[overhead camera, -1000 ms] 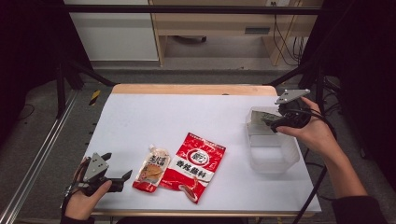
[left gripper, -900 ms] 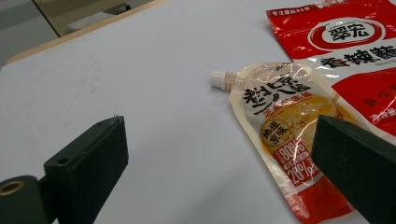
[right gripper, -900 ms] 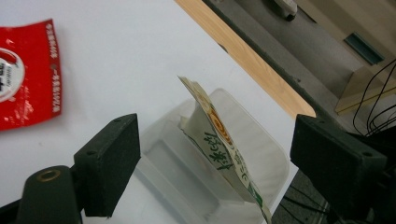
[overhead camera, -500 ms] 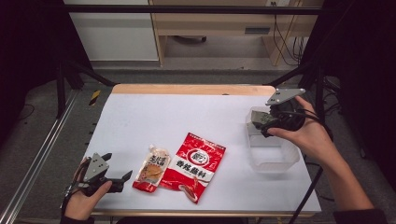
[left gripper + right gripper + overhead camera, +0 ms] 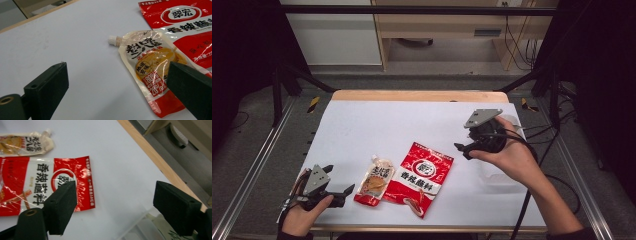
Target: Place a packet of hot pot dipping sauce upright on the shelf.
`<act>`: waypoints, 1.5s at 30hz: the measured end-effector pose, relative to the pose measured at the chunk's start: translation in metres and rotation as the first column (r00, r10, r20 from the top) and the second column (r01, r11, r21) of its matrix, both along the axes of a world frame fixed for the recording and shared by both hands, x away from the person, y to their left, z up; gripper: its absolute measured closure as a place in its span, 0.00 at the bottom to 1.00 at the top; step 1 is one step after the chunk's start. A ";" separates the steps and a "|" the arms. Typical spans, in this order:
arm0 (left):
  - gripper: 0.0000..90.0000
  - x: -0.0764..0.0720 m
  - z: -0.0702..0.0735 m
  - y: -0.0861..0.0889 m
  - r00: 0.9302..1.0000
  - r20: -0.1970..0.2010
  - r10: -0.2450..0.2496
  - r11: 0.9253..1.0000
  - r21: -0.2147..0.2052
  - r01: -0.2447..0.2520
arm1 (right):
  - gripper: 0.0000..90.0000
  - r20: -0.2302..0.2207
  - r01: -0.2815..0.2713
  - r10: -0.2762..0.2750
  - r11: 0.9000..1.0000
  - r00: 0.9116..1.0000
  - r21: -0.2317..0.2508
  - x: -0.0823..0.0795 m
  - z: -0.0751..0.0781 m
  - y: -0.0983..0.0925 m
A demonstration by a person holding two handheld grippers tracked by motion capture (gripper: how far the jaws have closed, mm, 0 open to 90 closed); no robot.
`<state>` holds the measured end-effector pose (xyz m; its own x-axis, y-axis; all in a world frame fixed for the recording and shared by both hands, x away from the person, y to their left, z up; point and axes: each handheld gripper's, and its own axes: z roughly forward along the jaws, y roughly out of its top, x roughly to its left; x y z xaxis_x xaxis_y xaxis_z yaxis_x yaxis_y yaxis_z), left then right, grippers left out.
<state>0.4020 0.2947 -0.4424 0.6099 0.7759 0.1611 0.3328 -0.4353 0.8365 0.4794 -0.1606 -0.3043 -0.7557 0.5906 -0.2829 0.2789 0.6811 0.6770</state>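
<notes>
Two packs lie flat on my white worktop (image 5: 377, 125), near its front edge: a small spouted pouch (image 5: 374, 181) and a bigger red sachet (image 5: 421, 177), side by side, edges touching or slightly overlapped. High view has my left gripper (image 5: 334, 190) low at the front-left corner, just left of the pouch, jaws spread, nothing between them. My right gripper (image 5: 466, 149) is held up by my right hand (image 5: 512, 160) over the right side, just right of the sachet's top corner, jaws also wide apart and empty. Left gripper view adds detail the high view lacks: pouch (image 5: 152, 72) is clear film with yellowish contents, white screw cap, black lettering, red bottom band with "80%" and "28%" printed; sachet (image 5: 185, 27) behind it has a white oval logo. Right gripper view shows the sachet (image 5: 42, 187) crinkled and glossy, plus the rim of a clear plastic container (image 5: 140, 225) below my jaws, which the high view only shows faintly under my right hand.
</notes>
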 end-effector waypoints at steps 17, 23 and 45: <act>0.05 0.000 -0.005 -0.008 0.999 -0.037 -0.040 0.998 0.054 0.042 | 0.41 -0.115 -0.091 0.099 0.993 0.988 0.070 -0.007 -0.059 0.095; 0.05 -0.001 -0.007 -0.009 0.997 -0.048 -0.052 0.996 0.074 0.055 | 0.48 -0.169 -0.123 0.134 0.989 0.976 0.077 -0.006 -0.083 0.131; 0.05 0.000 -0.013 -0.015 0.993 -0.089 -0.080 0.989 0.115 0.090 | 0.56 -0.305 -0.107 0.123 0.992 0.944 0.069 0.030 -0.138 0.199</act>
